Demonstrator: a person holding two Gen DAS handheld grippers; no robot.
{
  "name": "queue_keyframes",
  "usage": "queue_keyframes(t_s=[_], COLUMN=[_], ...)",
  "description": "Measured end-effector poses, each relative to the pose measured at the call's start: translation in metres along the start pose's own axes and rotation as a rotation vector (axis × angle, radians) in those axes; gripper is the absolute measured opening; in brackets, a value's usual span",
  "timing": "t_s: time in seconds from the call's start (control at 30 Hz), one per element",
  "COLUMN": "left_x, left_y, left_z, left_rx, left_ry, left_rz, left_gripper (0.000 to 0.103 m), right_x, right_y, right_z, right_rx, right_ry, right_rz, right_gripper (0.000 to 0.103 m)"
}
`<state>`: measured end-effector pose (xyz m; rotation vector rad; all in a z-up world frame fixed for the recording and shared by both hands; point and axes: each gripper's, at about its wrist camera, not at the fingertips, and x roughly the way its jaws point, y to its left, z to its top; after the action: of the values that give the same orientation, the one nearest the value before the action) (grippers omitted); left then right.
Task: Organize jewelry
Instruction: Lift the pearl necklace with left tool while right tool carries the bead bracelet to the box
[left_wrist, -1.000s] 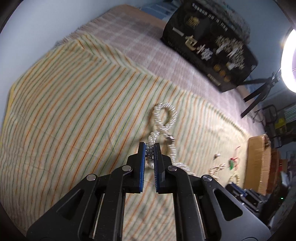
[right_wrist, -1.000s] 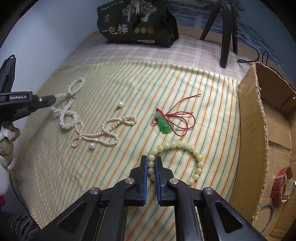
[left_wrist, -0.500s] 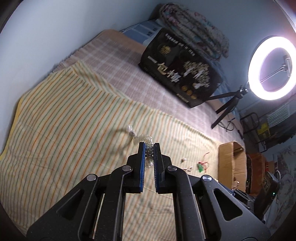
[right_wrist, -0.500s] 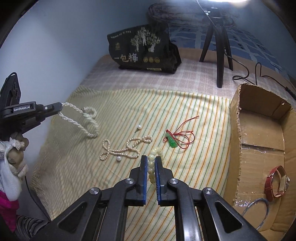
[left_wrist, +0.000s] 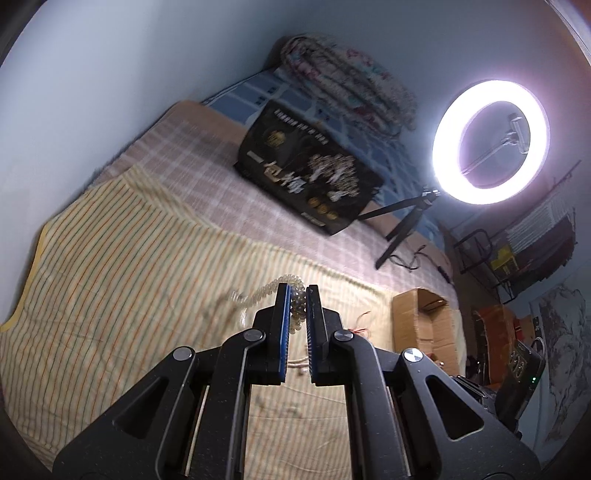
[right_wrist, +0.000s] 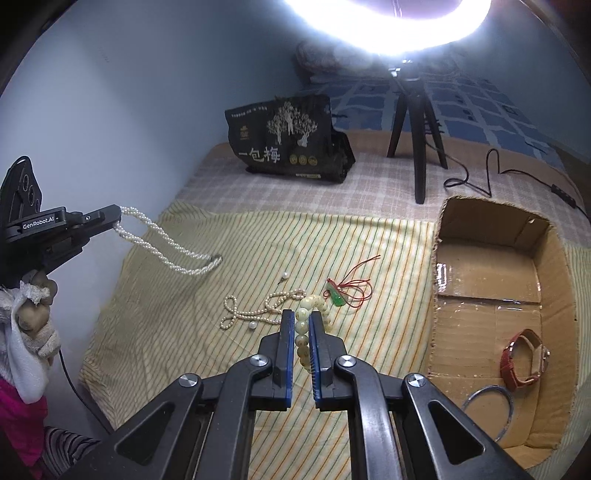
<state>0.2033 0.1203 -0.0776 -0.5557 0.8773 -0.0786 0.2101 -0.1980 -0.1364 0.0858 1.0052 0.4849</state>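
Observation:
My left gripper (left_wrist: 298, 290) is shut on a twisted white pearl necklace (left_wrist: 297, 308); in the right wrist view that gripper (right_wrist: 112, 218) holds the pearl necklace (right_wrist: 170, 251) off the striped cloth (right_wrist: 388, 243), its loop hanging down to the right. My right gripper (right_wrist: 301, 316) is shut on a bracelet of pale yellow beads (right_wrist: 314, 304), lifted above the cloth. On the cloth lie a thin pearl strand (right_wrist: 255, 314), two loose pearls (right_wrist: 284, 275), and a green pendant on red cord (right_wrist: 338, 297).
An open cardboard box (right_wrist: 491, 229) at the right holds a red-strap watch (right_wrist: 524, 360) and a clear bangle (right_wrist: 487, 406). A black printed bag (right_wrist: 291, 140) and a ring light tripod (right_wrist: 417, 122) stand behind the cloth. A gloved hand (right_wrist: 33, 325) holds the left gripper.
Both grippers have risen. The pearl necklace has come off the cloth and hangs from the left gripper. The bead bracelet has lifted clear of the cloth in the right gripper.

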Motion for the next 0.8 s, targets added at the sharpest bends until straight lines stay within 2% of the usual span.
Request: queue_keyframes(t_s=[0.3,0.47,0.8], left_x=[-0.021,-0.018,-0.001], left_y=[-0.056,-0.091,-0.175], left_z=[-0.004,-0.012,-0.028], left_rx=[0.097,0.151,0.246], left_ry=[-0.023,-0.009,0.029], left_rz=[-0.069,-0.098,-0.177], left_gripper=[0.006,0.006,0.006], right_x=[-0.047,-0.076,-0.115], right_y=[-0.023,-0.041,-0.091], right_z=[-0.005,-0.013,-0.033], right_rx=[0.016,0.015,0.084], right_ry=[-0.072,-0.106,-0.135], right_rz=[-0.037,-0.099,-0.162], right_gripper=[0.005,0.005,0.005])
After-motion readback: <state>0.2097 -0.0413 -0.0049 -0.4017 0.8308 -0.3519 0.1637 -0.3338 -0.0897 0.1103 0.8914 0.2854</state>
